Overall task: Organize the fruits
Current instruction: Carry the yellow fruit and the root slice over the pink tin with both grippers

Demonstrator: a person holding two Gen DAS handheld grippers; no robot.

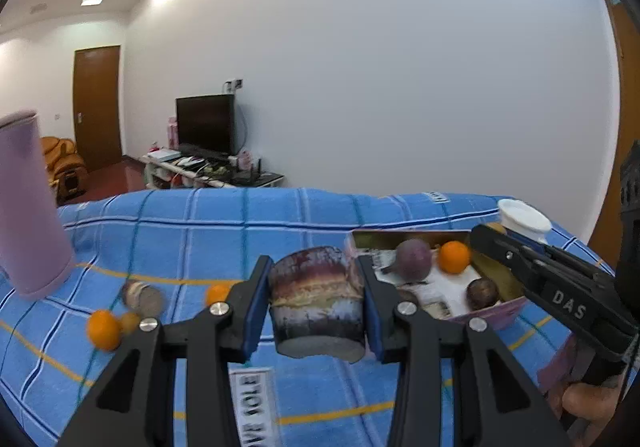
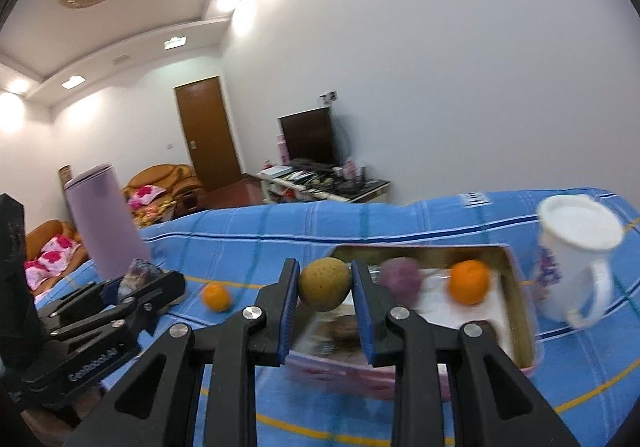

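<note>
My left gripper (image 1: pixel 316 303) is shut on a stubby purple-brown chunk (image 1: pixel 318 287) with a cut grey end, held above the blue checked cloth (image 1: pixel 200 231). My right gripper (image 2: pixel 325 287) is shut on a round yellow-brown fruit (image 2: pixel 325 279), held over the near left corner of an open tin box (image 2: pixel 520 287). The box holds a purple fruit (image 2: pixel 400 279), an orange (image 2: pixel 469 282) and a dark fruit (image 1: pixel 482 293). Loose oranges (image 1: pixel 103 329) (image 1: pixel 217 294) and another purple-brown chunk (image 1: pixel 142 297) lie on the cloth to the left.
A tall lilac canister (image 1: pixel 28 207) stands at the left of the cloth. A white mug (image 2: pixel 576 247) stands just right of the box. Behind the table are a white wall, a television stand and a sofa. A hand (image 1: pixel 588 403) grips the right tool.
</note>
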